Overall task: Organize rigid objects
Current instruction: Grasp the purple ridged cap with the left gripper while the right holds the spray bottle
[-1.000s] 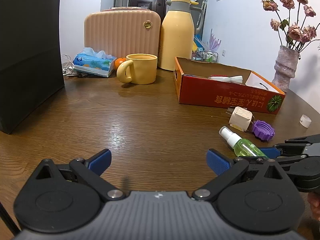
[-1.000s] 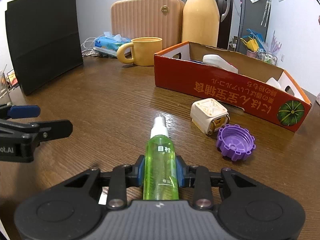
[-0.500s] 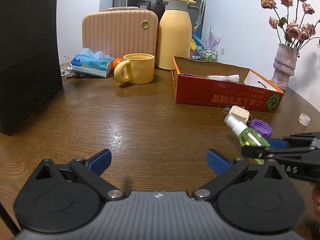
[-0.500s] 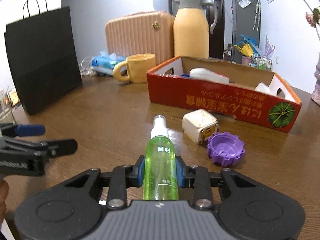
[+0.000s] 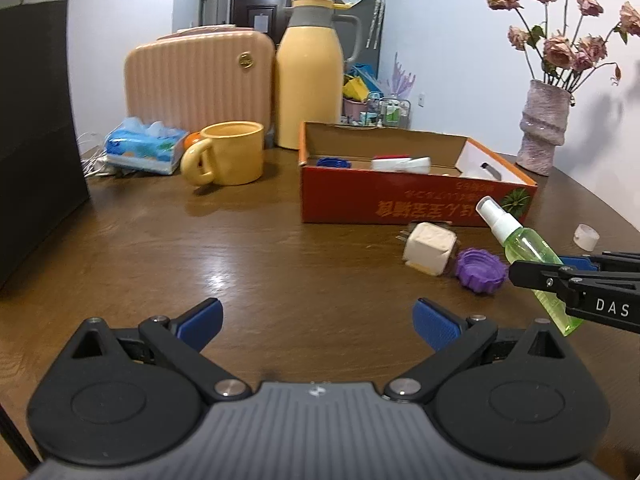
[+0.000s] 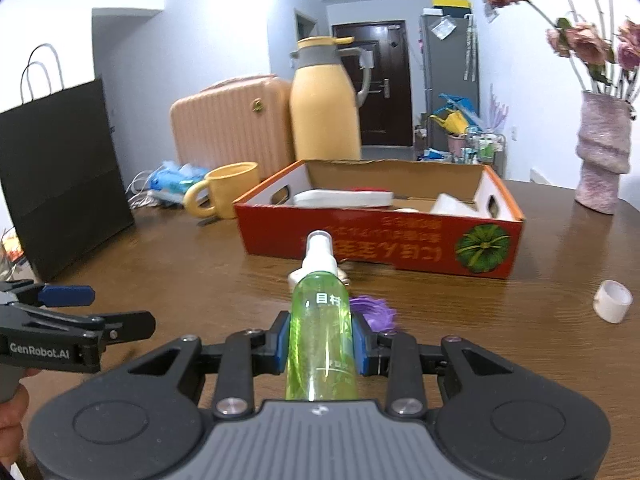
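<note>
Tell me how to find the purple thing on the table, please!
Look for the long red cardboard box on the brown wooden table. Just in front of its near side sits a cream cube-shaped plug, and the purple cap lies right beside it. It is the only purple thing on the table: low, round and open on top, with a bumpy, ridged edge.

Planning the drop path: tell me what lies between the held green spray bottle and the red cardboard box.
Right wrist view: under the green spray bottle, before the red cardboard box, lie a cream cube plug and purple ridged cap on the wooden table.
</note>
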The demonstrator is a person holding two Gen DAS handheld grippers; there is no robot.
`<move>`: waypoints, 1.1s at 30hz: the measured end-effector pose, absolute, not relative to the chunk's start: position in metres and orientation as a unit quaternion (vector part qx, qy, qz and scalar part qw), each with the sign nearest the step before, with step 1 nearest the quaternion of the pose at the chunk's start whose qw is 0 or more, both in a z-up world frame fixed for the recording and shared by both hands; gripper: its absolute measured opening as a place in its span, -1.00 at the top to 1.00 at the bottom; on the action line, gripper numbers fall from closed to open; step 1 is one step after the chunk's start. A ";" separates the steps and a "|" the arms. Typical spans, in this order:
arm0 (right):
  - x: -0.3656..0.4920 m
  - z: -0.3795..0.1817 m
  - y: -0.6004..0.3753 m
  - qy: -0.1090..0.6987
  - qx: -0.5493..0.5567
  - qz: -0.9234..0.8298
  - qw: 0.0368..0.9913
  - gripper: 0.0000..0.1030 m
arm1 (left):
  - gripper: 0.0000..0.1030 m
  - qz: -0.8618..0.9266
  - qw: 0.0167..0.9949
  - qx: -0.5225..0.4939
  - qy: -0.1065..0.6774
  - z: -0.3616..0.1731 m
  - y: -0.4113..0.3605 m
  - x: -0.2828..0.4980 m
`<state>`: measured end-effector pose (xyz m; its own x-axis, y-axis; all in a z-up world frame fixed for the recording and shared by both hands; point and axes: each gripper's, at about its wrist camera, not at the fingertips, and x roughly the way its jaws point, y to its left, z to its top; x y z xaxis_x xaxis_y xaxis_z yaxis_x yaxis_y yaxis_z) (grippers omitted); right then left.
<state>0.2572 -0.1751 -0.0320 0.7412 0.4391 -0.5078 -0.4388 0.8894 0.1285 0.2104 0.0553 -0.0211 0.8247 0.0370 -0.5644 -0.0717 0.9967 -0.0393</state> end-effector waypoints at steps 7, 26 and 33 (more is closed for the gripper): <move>0.263 -0.031 -0.205 0.262 0.017 0.218 0.940 0.42 | -1.00 0.014 0.955 -0.011 0.296 -0.014 0.024 0.225; 0.282 -0.040 -0.258 0.249 0.046 0.174 0.952 0.42 | -1.00 -0.025 0.947 0.026 0.320 -0.014 -0.036 0.269; 0.294 -0.048 -0.269 0.246 0.059 0.154 0.955 0.41 | -1.00 -0.036 0.940 0.036 0.339 -0.025 -0.057 0.288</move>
<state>0.2942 -0.2686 -0.0477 0.8315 0.3226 -0.4523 -0.2644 0.9458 0.1885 0.2882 -0.0574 -0.0245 0.7680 -0.0429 -0.6390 0.0915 0.9949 0.0432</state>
